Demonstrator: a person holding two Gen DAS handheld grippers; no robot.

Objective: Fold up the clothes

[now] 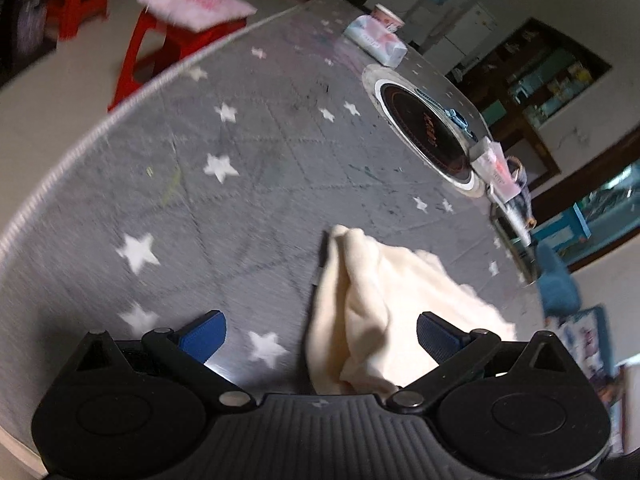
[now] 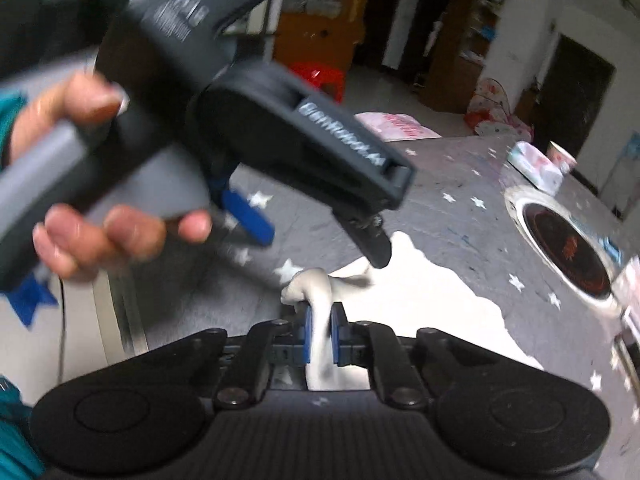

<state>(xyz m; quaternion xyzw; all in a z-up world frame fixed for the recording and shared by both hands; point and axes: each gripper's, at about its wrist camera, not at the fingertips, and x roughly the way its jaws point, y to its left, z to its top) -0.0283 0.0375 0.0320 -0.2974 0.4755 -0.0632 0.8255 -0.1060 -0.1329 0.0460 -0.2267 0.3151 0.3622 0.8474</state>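
Right now, seen from the two cameras on my wrists:

Cloth: a cream garment (image 1: 372, 308) lies bunched on the worktop (image 1: 240, 184), near its closest edge; a ridge of it rises between folds.

Left fingers: my left gripper (image 1: 320, 330) has its blue-padded fingers (image 1: 204, 336) spread wide apart and grips nothing. The cloth lies between them, closer to the right-hand pad; I cannot tell whether the pads touch it.

Right fingers: my right gripper (image 2: 320, 334) has its blue pads pressed together on a twisted bunch of the cream garment (image 2: 420, 304), which pokes out just beyond the tips.

Left hand: in the right wrist view, my left hand (image 2: 92, 236) wraps the grey handle of the other tool, which hangs over the cloth, blurred.

Worktop: grey cover printed with white stars, round edge trimmed in pale cord.

Cooktop: a round black hob (image 1: 424, 128) is set into the worktop, well beyond the cloth.

Tissues: a soft pack (image 1: 376, 40) sits near the far edge, a paper cup (image 1: 386, 16) just behind it.

Stool: a red plastic stool (image 1: 168, 48) stands beside the worktop, with a pink cushion (image 1: 196, 0) on top.
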